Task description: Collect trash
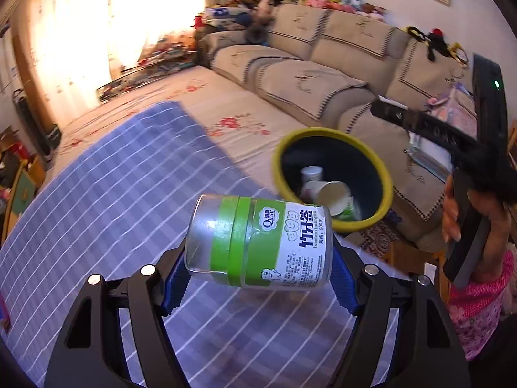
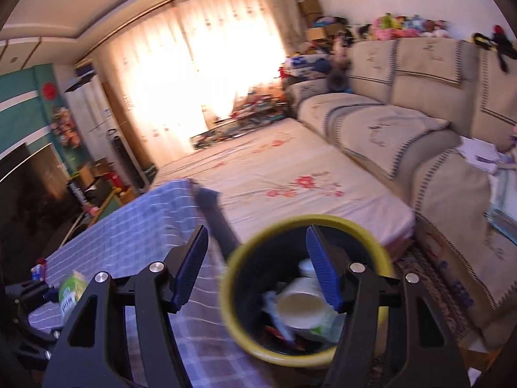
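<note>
Hidden: bin (image 2: pixel 307 294) contents were blurred, partly behind the right claw (image 2: pixel 258 268).
Left claw (image 1: pixel 258 278): clamped on toothpick jar (image 1: pixel 258 242), above the bench (image 1: pixel 113 177).
Right claw: apart, empty, over the bin.

Both wrist cameras look steeply down, close over the checked table (image 1: pixel 97 194) — sharing the yellow-rimmed bin (image 2: pixel 232 278).
</note>
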The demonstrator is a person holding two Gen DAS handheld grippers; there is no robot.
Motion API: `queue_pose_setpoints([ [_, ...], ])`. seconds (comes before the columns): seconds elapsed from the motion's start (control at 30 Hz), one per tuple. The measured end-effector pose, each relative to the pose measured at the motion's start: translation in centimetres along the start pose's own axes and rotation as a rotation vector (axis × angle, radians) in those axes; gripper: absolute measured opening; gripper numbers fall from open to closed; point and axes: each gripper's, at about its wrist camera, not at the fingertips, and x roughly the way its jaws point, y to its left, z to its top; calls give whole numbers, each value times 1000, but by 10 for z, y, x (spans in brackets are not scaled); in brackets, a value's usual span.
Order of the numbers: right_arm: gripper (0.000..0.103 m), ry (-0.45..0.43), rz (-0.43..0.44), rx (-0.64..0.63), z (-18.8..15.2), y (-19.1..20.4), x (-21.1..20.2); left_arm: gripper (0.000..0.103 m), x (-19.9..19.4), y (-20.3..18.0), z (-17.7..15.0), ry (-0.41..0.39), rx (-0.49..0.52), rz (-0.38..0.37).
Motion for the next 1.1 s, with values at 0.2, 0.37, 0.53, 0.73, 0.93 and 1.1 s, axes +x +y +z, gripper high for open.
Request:
queue_pose_setpoints([
  [0.2, 61, 4, -119, 80, -11, -75, -22, 73, 61, -63, 41, 62, 85, -92],
  [0.37, 61, 24, -152, 112, -20, -105, -21, 73, 122, -86, 65, 149, 105, -95],
  [0.53, 61, 44, -144, 118, -25, -107, -13, 73, 164, -96, 78, 191, 116, -77],
  [0.73, 63, 63, -127, 101, -27, -96, -6, 84, 186, -99, 84, 199, 96, -70],
  [0.93, 63, 57, -115, 81, -26, -85, -14, 84, 140, -80, 78, 114, 46, -56],
  [1.1, 69, 67, -79, 26, -26, -60, -23, 97, 55, -48, 53, -60, -67, -26],
])
